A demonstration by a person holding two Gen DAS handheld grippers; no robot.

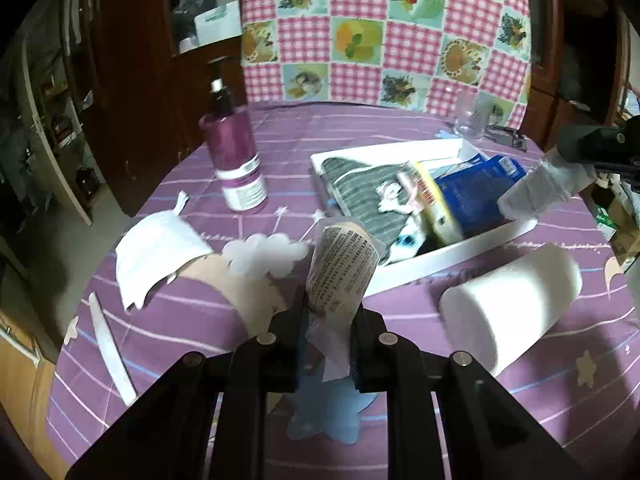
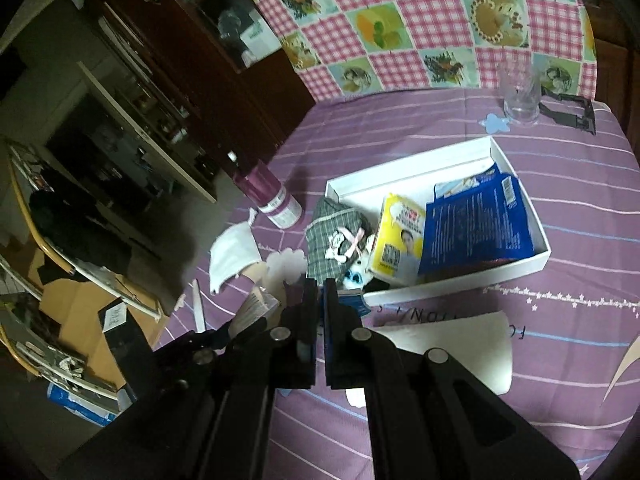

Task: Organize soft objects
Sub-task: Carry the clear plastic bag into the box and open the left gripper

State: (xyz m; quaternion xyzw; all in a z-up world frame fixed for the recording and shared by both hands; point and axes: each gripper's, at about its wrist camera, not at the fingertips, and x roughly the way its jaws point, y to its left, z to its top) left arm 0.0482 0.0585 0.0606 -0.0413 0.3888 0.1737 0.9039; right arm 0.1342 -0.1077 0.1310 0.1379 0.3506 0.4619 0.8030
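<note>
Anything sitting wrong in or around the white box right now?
Yes: the grey plaid cloth spills over the white box at its near-left corner instead of lying inside, and the paper roll lies on its side on the table.

A lived-in home: a table [image 2: 520, 208] under a purple striped cloth, a pink gingham patchwork cover [image 1: 384, 28] draped past its far edge, dark wooden cabinets [image 2: 192, 52] crammed with household clutter beyond its left edge.

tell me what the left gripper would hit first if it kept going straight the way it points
Probably the near wall of the white shallow cardboard box. The left gripper, shut on a printed plastic packet, aims that way, though depth is unclear.
</note>
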